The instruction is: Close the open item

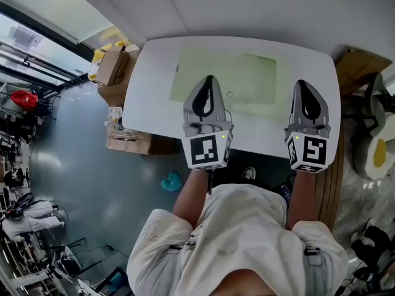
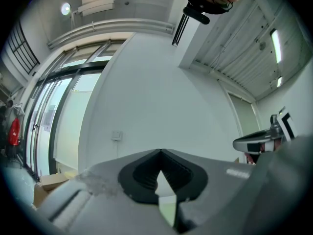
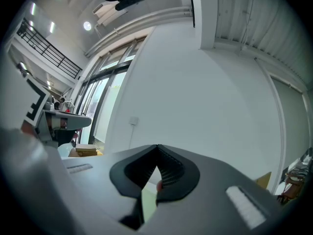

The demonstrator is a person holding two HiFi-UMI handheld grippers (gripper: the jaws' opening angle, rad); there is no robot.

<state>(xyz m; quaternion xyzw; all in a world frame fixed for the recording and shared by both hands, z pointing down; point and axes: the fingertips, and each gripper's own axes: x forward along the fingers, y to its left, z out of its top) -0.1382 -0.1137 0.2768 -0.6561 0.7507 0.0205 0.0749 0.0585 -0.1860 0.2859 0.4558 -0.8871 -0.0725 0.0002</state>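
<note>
Open item: cannot tell which; cardboard boxes (image 1: pixel 113 65) beside table (image 1: pixel 154 103), contents unseen; left gripper (image 1: pixel 208 79), right gripper (image 1: pixel 303 83) jaws closed, empty

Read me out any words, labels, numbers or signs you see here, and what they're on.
No words or numbers can be read anywhere.
Left marker cube and right marker cube: only black-and-white square patterns, no text.
Cardboard boxes beside the table: any print is too small to read.

Closed left gripper (image 2: pixel 160 152) before white wall (image 2: pixel 161 87)
</note>
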